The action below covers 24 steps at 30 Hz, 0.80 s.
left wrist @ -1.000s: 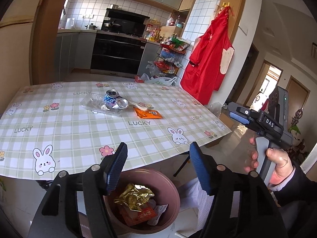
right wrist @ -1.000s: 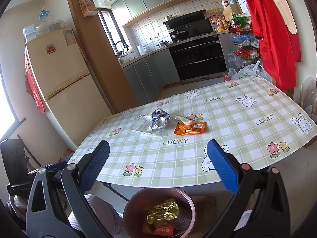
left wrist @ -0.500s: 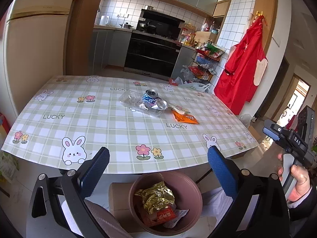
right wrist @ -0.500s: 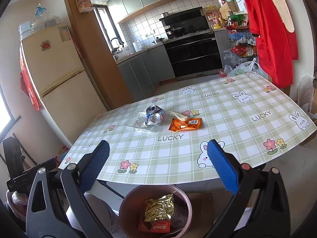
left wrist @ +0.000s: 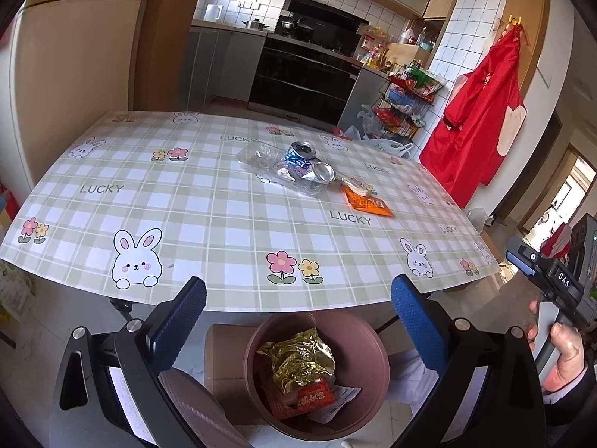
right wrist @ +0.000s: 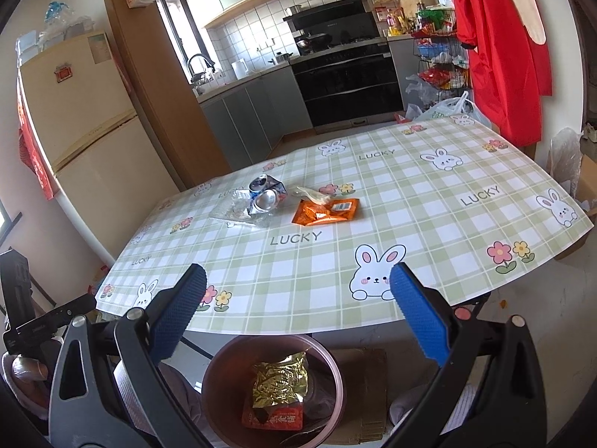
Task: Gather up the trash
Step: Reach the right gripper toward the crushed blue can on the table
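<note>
Left hand-held gripper point(left wrist: 298, 321) and right hand-held gripper point(right wrist: 298, 313) both gape wide, empty, angled downward.

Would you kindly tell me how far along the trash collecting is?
Done: a gold foil wrapper and a red packet lie in the bin. In hand: nothing; the left gripper and right gripper are open. Left on the table: crushed can, clear plastic, orange packet.

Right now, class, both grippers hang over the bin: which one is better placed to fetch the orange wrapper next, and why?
Probably the right gripper. The orange wrapper lies almost straight ahead of its open, empty fingers; from the left gripper, also open and empty, the wrapper sits off to the right, behind the crushed can.
</note>
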### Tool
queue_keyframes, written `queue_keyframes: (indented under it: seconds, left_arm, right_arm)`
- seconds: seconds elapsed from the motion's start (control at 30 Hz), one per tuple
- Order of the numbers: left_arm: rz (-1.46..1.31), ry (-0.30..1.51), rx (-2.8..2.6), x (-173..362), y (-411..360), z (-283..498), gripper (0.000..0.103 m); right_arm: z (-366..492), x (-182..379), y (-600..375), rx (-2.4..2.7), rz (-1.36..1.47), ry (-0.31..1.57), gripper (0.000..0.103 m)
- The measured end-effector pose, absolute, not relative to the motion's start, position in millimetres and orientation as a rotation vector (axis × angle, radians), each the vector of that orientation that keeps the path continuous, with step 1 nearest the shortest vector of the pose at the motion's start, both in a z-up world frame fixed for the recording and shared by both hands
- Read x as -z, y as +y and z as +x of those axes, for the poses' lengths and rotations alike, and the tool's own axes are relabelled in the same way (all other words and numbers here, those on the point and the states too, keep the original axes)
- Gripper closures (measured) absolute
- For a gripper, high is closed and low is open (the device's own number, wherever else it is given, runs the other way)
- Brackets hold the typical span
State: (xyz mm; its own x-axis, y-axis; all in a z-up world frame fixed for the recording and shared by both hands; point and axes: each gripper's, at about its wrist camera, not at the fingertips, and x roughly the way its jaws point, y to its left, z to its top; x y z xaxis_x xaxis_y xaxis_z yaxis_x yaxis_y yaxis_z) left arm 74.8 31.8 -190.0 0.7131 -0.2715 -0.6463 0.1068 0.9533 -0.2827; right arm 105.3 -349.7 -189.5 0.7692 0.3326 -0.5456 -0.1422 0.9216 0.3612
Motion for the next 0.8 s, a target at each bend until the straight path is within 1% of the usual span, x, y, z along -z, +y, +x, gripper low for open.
queue_keyframes:
  seconds: [0.47,0.8]
  left_arm:
    - [-0.254,0.828,0.178,217.3,30.7,107.4,0.006]
    - [-0.285,0.858,0.170,232.1,29.3,158.5,0.006]
  right_arm:
    - [144.1,217.6,-346.0,-0.248,0.304,0.714,0.006]
    - [211.8,229.6,-322.5,-0.323,0.269,0.739,0.006]
